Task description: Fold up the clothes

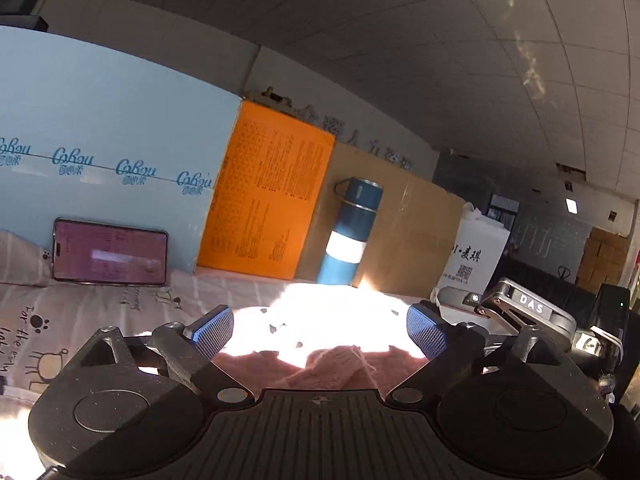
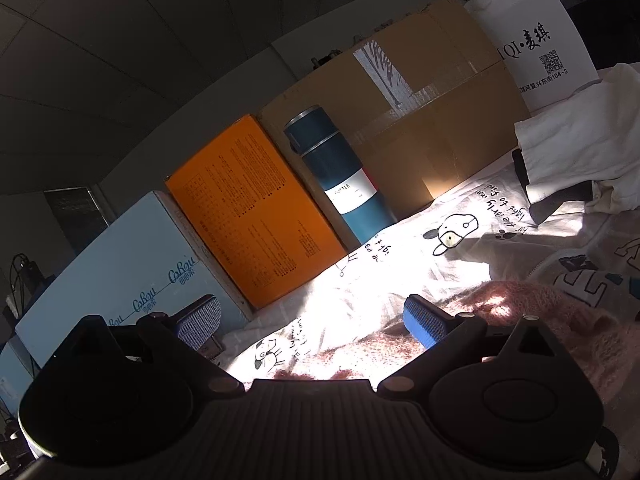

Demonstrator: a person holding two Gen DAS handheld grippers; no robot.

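A pink fuzzy knit garment [image 1: 336, 368] lies on the printed sheet [image 1: 100, 304] just below and ahead of my left gripper [image 1: 320, 332]. That gripper stands open, its blue pads wide apart and nothing pressed between them. In the right wrist view the same pink garment [image 2: 532, 320] spreads to the right, partly in bright sun. My right gripper [image 2: 312, 320] is open too, hovering over the garment's near edge, with its right pad [image 2: 424, 320] close above the knit. The right gripper's body [image 1: 532, 312] shows at the right edge of the left wrist view.
Along the back stand a light blue box [image 1: 100, 140], an orange box [image 1: 268, 192], a blue flask [image 1: 348, 232], a cardboard box [image 1: 408, 232] and a white bag [image 1: 476, 256]. A phone [image 1: 110, 252] leans on the blue box. White clothes [image 2: 580, 140] lie at the right.
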